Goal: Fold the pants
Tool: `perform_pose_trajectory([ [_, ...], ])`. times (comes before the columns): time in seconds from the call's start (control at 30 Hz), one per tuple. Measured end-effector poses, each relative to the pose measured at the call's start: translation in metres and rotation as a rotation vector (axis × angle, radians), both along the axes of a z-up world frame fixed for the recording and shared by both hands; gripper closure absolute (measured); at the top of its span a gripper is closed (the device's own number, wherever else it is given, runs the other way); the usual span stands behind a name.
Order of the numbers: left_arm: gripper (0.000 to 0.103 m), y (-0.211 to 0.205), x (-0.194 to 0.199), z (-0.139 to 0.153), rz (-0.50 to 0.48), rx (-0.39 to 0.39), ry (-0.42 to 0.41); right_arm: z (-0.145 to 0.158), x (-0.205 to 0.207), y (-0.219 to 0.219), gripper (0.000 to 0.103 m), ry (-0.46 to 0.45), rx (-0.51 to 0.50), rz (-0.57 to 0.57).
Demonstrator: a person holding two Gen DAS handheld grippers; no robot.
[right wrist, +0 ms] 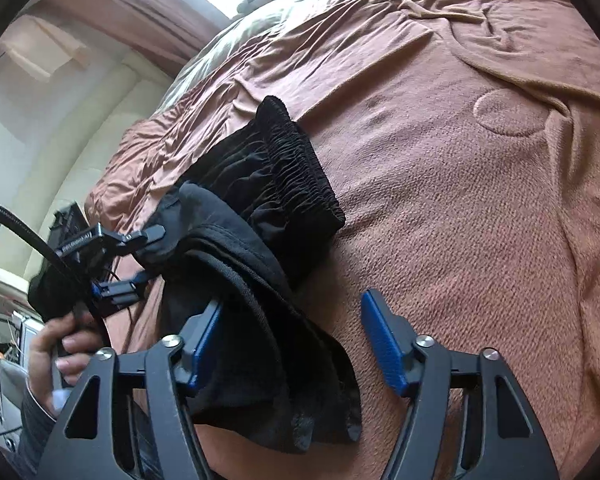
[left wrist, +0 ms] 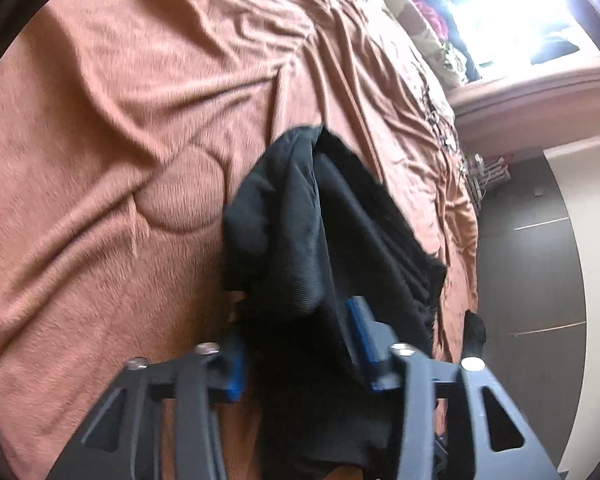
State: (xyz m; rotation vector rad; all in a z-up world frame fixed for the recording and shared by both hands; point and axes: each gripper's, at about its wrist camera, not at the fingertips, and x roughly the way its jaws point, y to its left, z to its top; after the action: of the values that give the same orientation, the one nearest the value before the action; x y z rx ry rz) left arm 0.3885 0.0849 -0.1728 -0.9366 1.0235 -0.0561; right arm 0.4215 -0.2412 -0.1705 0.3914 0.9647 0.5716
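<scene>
Rumpled brown bedding [right wrist: 480,208] is covering the bed, and the black pants [right wrist: 260,208] are lying on it in a partly folded bundle, the elastic waistband [right wrist: 300,164] pointing away toward the far side. Their long axis is running from the waistband back toward both tools. Seen from the left wrist, the left gripper [left wrist: 300,344] is standing with its blue pads apart and black cloth bunched between them; whether it is pinching, I cannot tell. From the right wrist, the right gripper [right wrist: 292,344] is gaping wide, only its left pad touching cloth, so the left one seems nearer to the fabric. No containers are showing.
</scene>
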Motion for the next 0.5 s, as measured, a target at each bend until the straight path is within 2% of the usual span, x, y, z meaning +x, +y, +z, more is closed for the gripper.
perform_pose_trajectory([
  [0.03,0.076,0.001,0.001,0.002,0.000,0.002,-0.007,0.001,0.001,0.001,0.042,-0.006,-0.005,0.009],
  [0.23,0.085,0.002,0.012,0.027,-0.014,0.013,-0.060,-0.001,0.006,0.009,0.053,-0.017,-0.008,0.044],
  [0.3,0.087,0.001,0.019,0.035,-0.022,0.016,-0.077,-0.003,0.008,0.012,0.061,-0.015,-0.010,0.056],
  [0.43,0.088,-0.005,0.034,0.048,-0.046,0.023,-0.109,-0.006,0.011,0.014,0.086,-0.004,0.011,0.084],
  [0.5,0.088,-0.007,0.039,0.052,-0.063,0.016,-0.124,-0.005,0.010,0.014,0.092,-0.006,0.025,0.094],
])
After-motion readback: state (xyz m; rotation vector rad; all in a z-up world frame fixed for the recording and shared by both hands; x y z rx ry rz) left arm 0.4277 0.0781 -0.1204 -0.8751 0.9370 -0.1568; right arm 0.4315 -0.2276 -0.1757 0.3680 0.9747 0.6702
